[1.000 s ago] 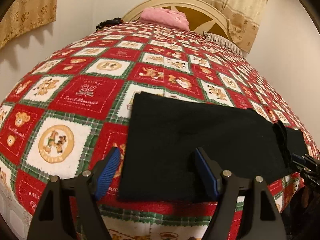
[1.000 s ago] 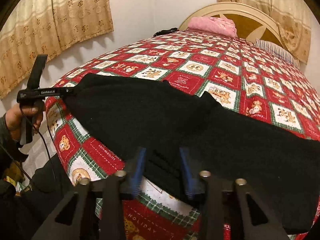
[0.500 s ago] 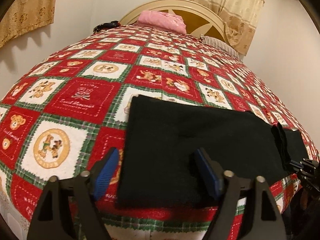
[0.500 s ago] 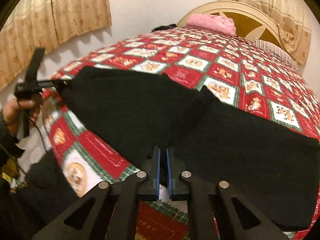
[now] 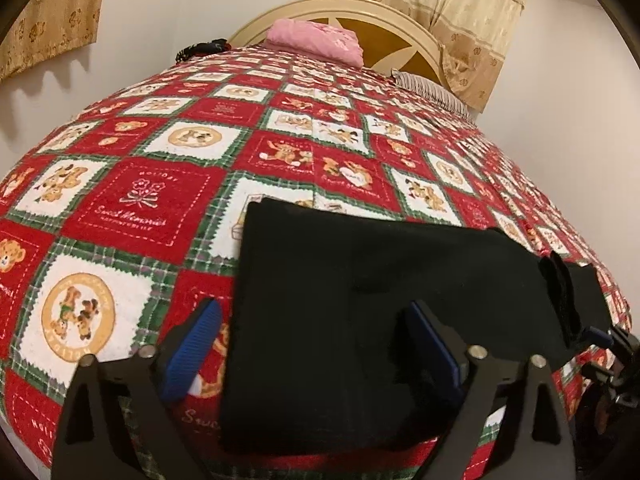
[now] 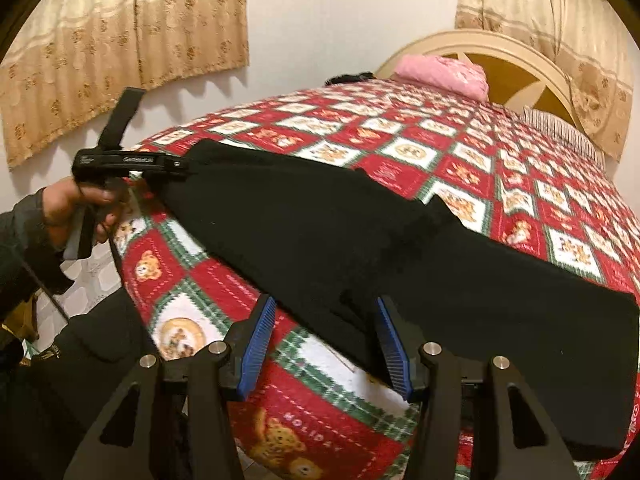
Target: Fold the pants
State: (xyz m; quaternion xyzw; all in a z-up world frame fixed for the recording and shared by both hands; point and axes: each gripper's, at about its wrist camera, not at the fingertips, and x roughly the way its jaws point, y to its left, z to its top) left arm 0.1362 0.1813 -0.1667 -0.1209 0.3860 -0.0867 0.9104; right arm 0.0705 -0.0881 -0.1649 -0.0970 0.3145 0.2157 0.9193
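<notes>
the left claw (image 5: pixel 312 344) stands wide open and empty just above the near left end of the black pants (image 5: pixel 380 280), which lie folded lengthwise along the near edge of the bed (image 5: pixel 132 200), probably to keep both ends in reach. the right claw (image 6: pixel 326 340) has just been opening; its jaws stand about half apart, straddling the pants' near hem without pressing it, holding nothing.
</notes>
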